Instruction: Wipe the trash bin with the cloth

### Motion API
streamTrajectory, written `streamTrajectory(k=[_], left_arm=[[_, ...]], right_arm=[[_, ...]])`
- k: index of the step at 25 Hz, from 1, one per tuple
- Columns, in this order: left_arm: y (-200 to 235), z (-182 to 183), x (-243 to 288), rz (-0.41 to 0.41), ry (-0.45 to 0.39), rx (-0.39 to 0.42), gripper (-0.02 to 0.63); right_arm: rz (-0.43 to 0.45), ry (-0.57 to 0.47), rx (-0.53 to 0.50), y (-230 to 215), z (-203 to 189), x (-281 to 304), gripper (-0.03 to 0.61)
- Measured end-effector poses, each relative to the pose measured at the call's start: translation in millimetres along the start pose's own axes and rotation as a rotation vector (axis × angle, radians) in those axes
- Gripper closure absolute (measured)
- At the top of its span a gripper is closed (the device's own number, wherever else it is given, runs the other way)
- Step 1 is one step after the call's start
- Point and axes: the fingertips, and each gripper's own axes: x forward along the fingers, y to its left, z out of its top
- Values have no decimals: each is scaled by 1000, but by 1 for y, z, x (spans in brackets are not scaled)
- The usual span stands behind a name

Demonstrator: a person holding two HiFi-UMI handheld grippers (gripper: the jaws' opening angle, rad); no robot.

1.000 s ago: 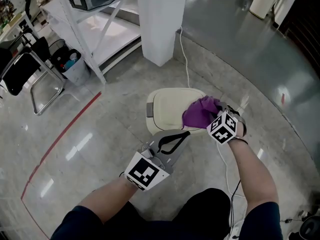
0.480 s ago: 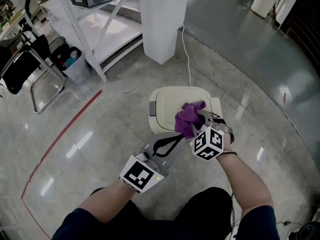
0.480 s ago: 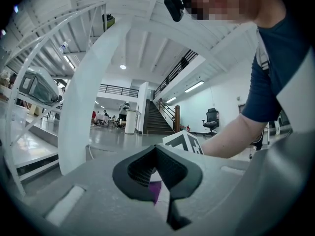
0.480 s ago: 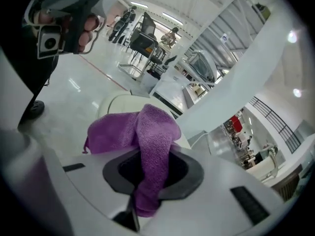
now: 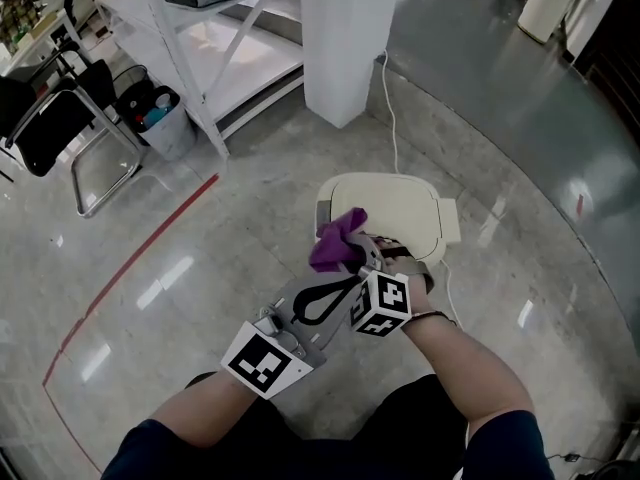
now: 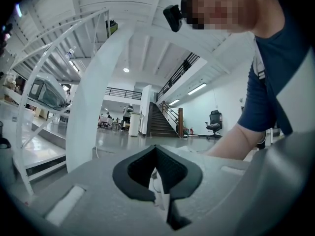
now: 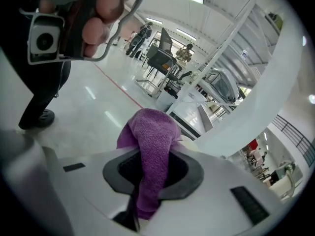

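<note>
A cream trash bin with a flat lid stands on the floor. My right gripper is at the bin's front left corner, shut on a purple cloth that bunches over the lid's edge. In the right gripper view the cloth hangs out between the jaws of the right gripper. My left gripper hovers just in front of the bin, below the cloth, its jaws shut with nothing held. The left gripper view looks past the left gripper at a pillar and a forearm.
A white pillar stands behind the bin, and a white cable runs from it to the bin. A white shelving rack, a small grey waste basket and a black chair are at the far left. A red floor line runs diagonally.
My right gripper has dragged the purple cloth leftward across the lid, from its right side to the front left corner. The left gripper has stayed close in front of the bin.
</note>
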Motion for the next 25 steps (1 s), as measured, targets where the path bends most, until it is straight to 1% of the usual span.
streamTrajectory(k=[2, 5, 8, 12, 19, 21, 25], left_arm=[[4, -1, -1, 7, 4, 6, 615], [3, -7, 3, 1, 7, 3, 615], [-3, -10, 11, -21, 8, 6, 615], [-16, -15, 25, -59, 15, 10, 615], [-29, -31, 46, -98, 64, 23, 615], [-33, -33, 51, -102, 75, 22, 615], [-38, -33, 57, -109, 85, 29, 615]], right_arm=[[10, -2, 20, 2, -8, -4, 500], [-5, 14, 29, 0, -28, -17, 500], [-36, 43, 54, -6, -54, -33, 500], [-87, 91, 110, -18, -95, -55, 500], [-165, 171, 193, -36, -161, -93, 500], [-174, 181, 210, -35, -172, -99, 500], [-179, 182, 209, -33, -174, -99, 500]])
